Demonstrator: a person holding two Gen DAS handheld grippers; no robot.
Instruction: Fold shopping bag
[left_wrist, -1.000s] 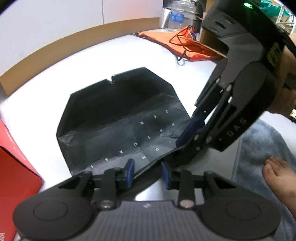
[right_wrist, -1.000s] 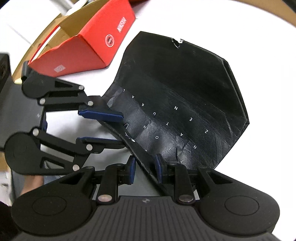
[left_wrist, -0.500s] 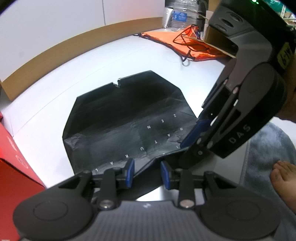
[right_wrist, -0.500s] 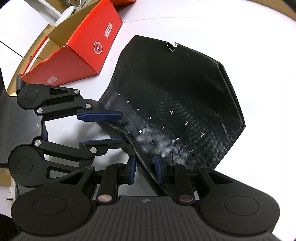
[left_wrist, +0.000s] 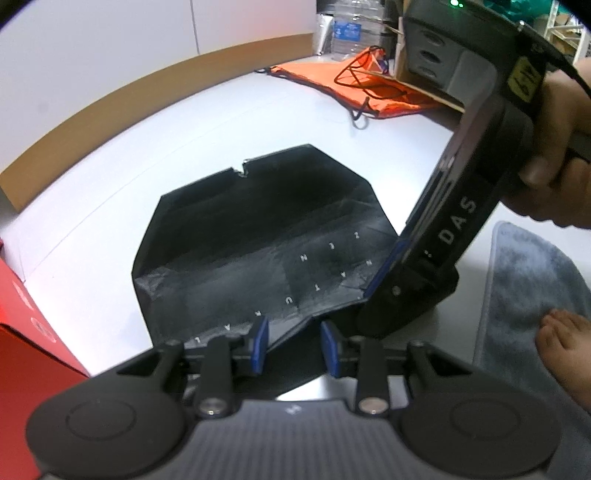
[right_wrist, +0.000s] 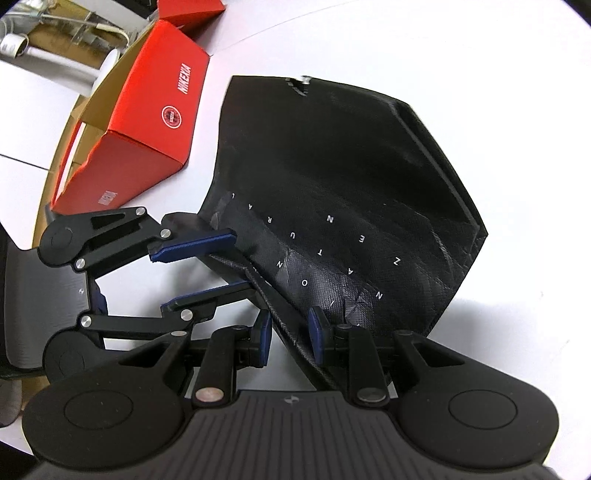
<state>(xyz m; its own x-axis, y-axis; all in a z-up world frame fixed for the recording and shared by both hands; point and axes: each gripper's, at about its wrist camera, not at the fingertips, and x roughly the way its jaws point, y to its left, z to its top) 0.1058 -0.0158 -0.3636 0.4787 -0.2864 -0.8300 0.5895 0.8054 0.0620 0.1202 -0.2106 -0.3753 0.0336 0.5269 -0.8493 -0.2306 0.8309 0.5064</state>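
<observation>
We see the black shopping bag (left_wrist: 258, 236) lying flattened on the white bench (left_wrist: 184, 122), its far edge with a small notch resting on the surface and its near edge lifted toward us. Our left gripper (left_wrist: 293, 345) has its blue pads set narrow around that raised near edge; the fabric runs between them, though we cannot tell whether the pads actually press it. Our right gripper (right_wrist: 290, 338) straddles the same edge further along, narrow as well, with the hem crossing diagonally between its pads; again the pinch itself is not clear.

Beyond the bag's far edge the bench is open white surface up to a brown rim. The red box (right_wrist: 147, 122) stands near the bag's left corner in the right wrist view, close but apart. An orange drawstring bag (left_wrist: 354, 85) lies well away at the back. A grey mat (left_wrist: 532, 295) and a bare foot (left_wrist: 561, 339) show to the right, below the bench edge.

Compared with a second ago, the right gripper has rolled, so we now see its side face rather than its linkage, and the bag sits slightly further up both views.
</observation>
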